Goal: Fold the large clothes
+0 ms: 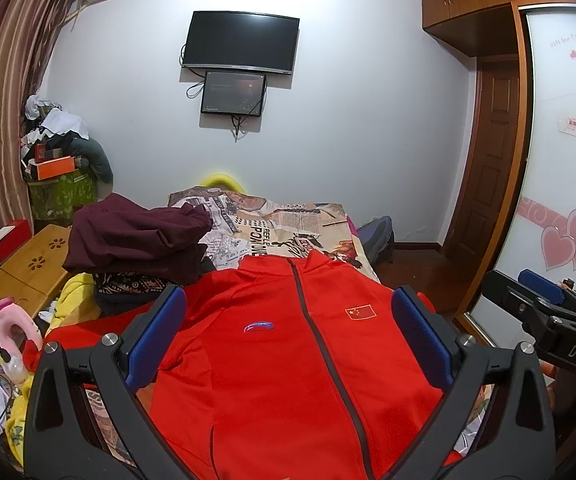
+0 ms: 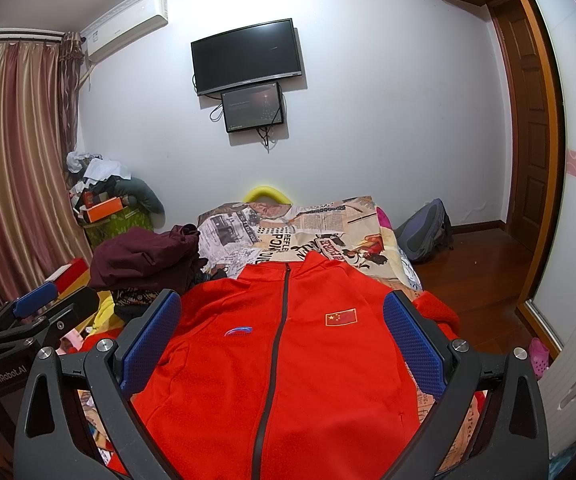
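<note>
A red zip-up jacket (image 1: 279, 344) lies flat on the bed (image 1: 288, 220), front side up and zipped shut. Its collar points to the far end of the bed, and its bottom edge is at the near end. So its long way runs from near to far, straight away from both grippers.

The left gripper (image 1: 288, 344) hangs over the near part of the jacket with its blue pads spread wide apart. It is holding nothing. The right gripper (image 2: 283, 344) is just the same: spread wide, empty, and above the jacket. They sit side by side. The left one is over the side with the blue logo (image 1: 259, 327), and the right one is over the side with the small flag (image 2: 340, 316).

The dark zip (image 2: 275, 344) runs down the middle, between the two grippers. I think the left gripper is nearer the left sleeve, and the right gripper is nearer the right sleeve. No fold has been made yet, as far as I can tell.

Some parts are hard to see. The gripper frames cover the bottom edge of the jacket. The sleeves are mostly hidden or cut off at the sides, so I cannot tell how they lie. A dark purple pile of clothes (image 1: 139, 240) sits on the far left of the bed, close to the jacket's left shoulder.
</note>
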The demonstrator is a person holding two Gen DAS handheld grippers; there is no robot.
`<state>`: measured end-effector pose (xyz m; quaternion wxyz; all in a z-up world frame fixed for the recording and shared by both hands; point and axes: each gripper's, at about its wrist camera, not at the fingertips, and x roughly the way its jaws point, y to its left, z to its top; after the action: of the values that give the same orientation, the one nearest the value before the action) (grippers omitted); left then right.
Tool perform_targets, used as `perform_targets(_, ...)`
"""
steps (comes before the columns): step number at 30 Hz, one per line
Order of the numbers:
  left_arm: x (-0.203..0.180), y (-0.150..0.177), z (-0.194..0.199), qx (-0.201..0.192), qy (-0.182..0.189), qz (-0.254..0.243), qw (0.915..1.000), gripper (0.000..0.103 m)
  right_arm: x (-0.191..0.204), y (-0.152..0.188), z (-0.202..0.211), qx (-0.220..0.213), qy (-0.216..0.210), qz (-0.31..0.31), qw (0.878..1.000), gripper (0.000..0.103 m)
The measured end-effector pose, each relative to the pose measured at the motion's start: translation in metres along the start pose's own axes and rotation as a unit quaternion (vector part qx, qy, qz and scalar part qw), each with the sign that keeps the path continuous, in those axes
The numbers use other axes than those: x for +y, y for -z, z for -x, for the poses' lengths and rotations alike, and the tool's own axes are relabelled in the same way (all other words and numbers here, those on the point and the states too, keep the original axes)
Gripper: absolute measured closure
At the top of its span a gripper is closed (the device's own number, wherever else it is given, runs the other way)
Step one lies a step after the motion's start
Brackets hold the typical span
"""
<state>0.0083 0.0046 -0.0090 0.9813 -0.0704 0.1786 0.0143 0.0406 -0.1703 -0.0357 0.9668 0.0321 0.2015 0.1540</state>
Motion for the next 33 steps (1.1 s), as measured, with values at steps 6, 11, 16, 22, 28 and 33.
perform_targets(6,0.000,0.000,0.001,0.000,-0.001,0.001,1.0000,0.000,0.000,-0.001,0.000,0.001,0.000,0.001,1.000,0.003)
perform_targets(11,0.001,-0.001,0.000,0.000,-0.001,0.001,1.0000,0.000,0.000,0.000,-0.001,0.001,0.001,0.000,1.000,0.003)
perform_targets(16,0.002,-0.001,0.000,0.000,-0.001,0.002,1.0000,0.000,0.001,0.000,0.000,0.002,0.001,0.001,1.000,0.003)
perform_targets(22,0.003,-0.001,-0.002,-0.001,-0.004,0.002,1.0000,0.000,0.001,0.003,-0.003,0.005,0.004,0.003,1.000,0.003)
perform_targets(28,0.007,-0.001,-0.006,0.000,-0.007,0.006,1.0000,0.000,0.000,0.003,-0.007,0.009,0.008,0.002,1.000,0.003)
perform_targets(33,0.018,-0.003,-0.012,0.001,-0.013,0.008,0.9999,0.000,0.001,0.004,-0.014,0.018,0.015,0.003,1.000,0.003)
